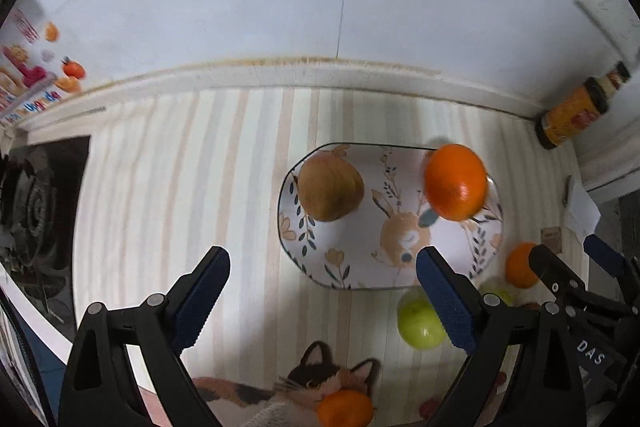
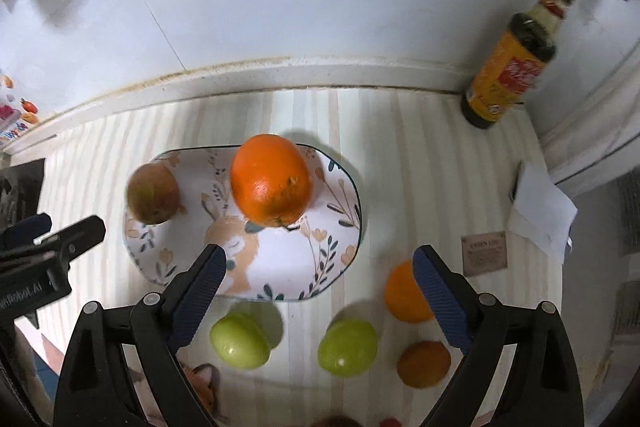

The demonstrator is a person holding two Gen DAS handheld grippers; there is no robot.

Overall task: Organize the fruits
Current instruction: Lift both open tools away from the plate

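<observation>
A rabbit-patterned plate (image 1: 352, 239) (image 2: 280, 259) lies on the striped mat. On it rest a brownish round fruit (image 1: 331, 187) (image 2: 153, 193) and a large orange (image 1: 455, 182) (image 2: 271, 181). In front of the plate lie two green apples (image 2: 239, 341) (image 2: 347, 347), a smaller orange (image 2: 404, 293) (image 1: 520, 265) and a dull brown-orange fruit (image 2: 424, 363). Another orange (image 1: 345, 409) lies on the cat print. My left gripper (image 1: 323, 261) (image 2: 70, 227) hangs open above the plate's near edge, nothing between its fingers. My right gripper (image 2: 320, 255) (image 1: 566, 251) is also open and holds nothing.
A dark sauce bottle with an orange label (image 2: 510, 67) (image 1: 576, 107) stands in the back right corner by the white wall. Folded white paper (image 2: 540, 211) and a small brown card (image 2: 483, 253) lie to the right. A black stove burner (image 1: 36, 211) is at the left.
</observation>
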